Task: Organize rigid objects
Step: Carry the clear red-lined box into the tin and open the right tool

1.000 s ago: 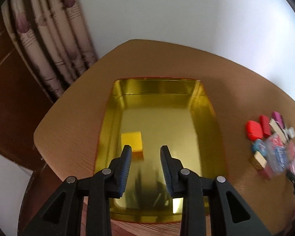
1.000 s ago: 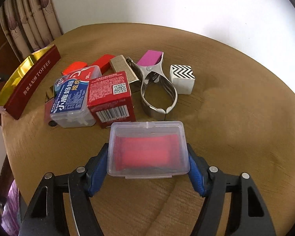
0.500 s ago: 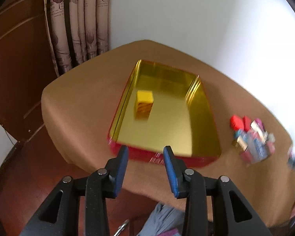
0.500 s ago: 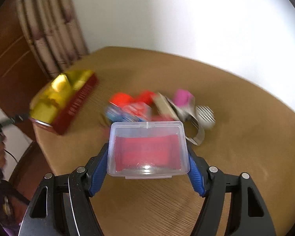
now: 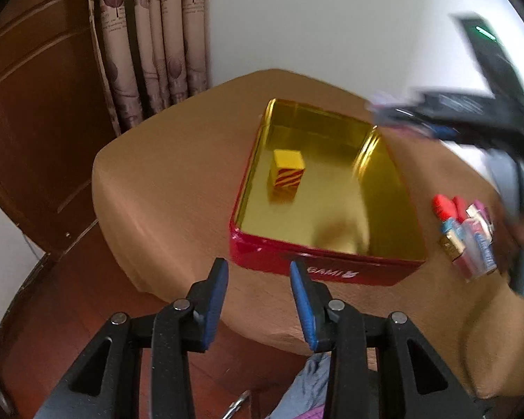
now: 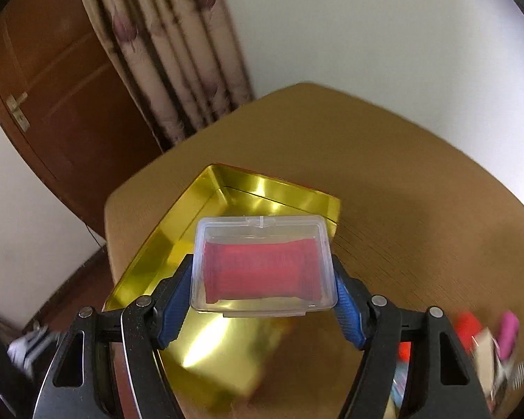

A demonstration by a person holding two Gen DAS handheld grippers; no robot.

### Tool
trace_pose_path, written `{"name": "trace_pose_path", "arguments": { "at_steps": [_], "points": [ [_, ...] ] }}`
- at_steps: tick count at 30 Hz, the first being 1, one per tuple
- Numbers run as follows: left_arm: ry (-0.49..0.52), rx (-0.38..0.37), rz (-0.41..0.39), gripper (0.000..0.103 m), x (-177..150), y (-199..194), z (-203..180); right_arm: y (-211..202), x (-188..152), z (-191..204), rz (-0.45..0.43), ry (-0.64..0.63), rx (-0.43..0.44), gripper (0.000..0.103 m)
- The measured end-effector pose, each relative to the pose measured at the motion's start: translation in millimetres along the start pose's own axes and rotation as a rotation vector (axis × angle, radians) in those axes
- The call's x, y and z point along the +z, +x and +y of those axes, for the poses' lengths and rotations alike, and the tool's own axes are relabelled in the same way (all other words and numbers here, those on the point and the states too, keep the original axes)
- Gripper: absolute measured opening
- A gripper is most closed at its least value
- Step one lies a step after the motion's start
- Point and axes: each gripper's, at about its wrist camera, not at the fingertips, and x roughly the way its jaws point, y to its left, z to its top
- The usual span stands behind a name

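Note:
A red tin with a gold inside (image 5: 307, 244) sits on the round brown table. A yellow block with red stripes (image 5: 285, 178) stands in its left half. My left gripper (image 5: 258, 279) is open and empty, held back off the tin's near edge. My right gripper (image 6: 263, 279) is shut on a clear plastic box with a red insert (image 6: 262, 265) and holds it above the gold tin (image 6: 178, 241). In the left wrist view the right gripper shows blurred at the upper right (image 5: 394, 115). Several small objects (image 5: 464, 234) lie right of the tin.
The pile of small items also shows blurred at the lower right of the right wrist view (image 6: 489, 345). A curtain (image 5: 150, 45) and a brown wooden door (image 6: 52, 80) stand behind the table. The table edge (image 5: 122, 244) drops to a dark wooden floor.
My left gripper has pulled back from inside the tin to beyond its near edge. My right gripper has lifted the clear box off the table and swung it left over the tin.

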Motion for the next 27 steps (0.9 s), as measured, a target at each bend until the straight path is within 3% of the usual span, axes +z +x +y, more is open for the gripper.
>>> {"name": "trace_pose_path", "arguments": {
  "at_steps": [6, 13, 24, 27],
  "points": [
    [0.016, 0.042, 0.055, 0.037, 3, 19, 4, 82, 27, 18, 0.131, 0.023, -0.016, 0.068],
    [-0.009, 0.037, 0.093, 0.037, 3, 27, 12, 115, 38, 27, 0.207, 0.02, -0.056, 0.069],
    [-0.005, 0.046, 0.1, 0.037, 3, 28, 14, 135, 39, 37, 0.193, 0.032, -0.052, 0.07],
    [0.009, 0.053, 0.098, 0.037, 2, 26, 11, 124, 41, 34, 0.156, 0.045, -0.051, 0.086]
  ]
}}
